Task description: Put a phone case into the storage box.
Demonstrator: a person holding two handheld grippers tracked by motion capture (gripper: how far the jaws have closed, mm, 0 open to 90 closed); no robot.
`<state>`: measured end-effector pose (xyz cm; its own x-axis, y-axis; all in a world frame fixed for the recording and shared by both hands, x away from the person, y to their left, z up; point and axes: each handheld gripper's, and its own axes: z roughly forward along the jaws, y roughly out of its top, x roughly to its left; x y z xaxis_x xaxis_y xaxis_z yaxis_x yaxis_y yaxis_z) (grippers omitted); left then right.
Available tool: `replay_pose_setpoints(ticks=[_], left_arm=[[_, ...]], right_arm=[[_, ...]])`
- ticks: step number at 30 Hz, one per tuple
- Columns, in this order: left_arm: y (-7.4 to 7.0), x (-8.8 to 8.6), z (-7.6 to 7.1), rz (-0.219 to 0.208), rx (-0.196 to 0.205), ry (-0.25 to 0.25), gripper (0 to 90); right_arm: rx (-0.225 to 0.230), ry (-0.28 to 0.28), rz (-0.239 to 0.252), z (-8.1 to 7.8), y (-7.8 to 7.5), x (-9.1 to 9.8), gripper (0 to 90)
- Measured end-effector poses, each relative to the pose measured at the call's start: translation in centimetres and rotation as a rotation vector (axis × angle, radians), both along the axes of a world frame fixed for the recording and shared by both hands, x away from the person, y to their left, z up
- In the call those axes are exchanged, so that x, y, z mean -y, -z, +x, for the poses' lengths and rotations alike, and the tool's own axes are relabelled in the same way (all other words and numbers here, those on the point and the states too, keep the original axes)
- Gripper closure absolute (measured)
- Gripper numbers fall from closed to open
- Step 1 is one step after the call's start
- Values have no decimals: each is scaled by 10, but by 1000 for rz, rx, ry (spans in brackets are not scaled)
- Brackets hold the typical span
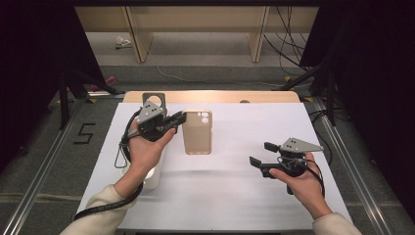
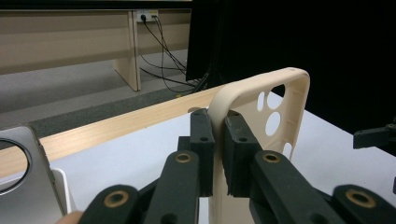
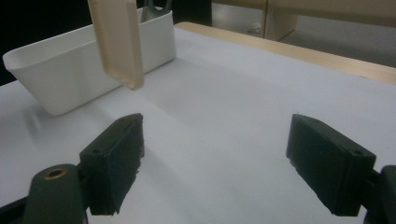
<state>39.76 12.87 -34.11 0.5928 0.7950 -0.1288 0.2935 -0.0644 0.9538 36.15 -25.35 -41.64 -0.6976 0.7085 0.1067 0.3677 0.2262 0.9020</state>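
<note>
In the high view, a beige phone case is seen held clear of the white tabletop by the left tongs, which are clamped on its left edge near the camera-hole end; the grip at one edge leaves the rest of the case free, presumably so that it can be taken or fitted from the other side. The right tongs are held well apart to the right, jaws spread and empty, pointing towards the case.

In the left gripper view, the rim of the phone case is pinched between the two black pads (thin wall, so the jaws stand almost shut). A silver phone is seen at the left, in a white bin.

In the right gripper view, the hanging case is seen above the tabletop, in front of the white bin, and the wide-open right tongs hold nothing.
</note>
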Motion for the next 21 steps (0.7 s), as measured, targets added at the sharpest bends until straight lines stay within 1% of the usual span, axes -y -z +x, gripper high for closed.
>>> replay_pose_setpoints(ticks=[6,10,21], left_arm=[[-4,-6,1,0,4,-9,833],[-7,-9,2,10,10,-13,833],[-13,-20,4,-2,16,-27,833]], right_arm=[[2,6,-6,-2,1,2,195],[3,4,-10,-2,1,3,193],[-2,17,-12,-3,2,7,192]])
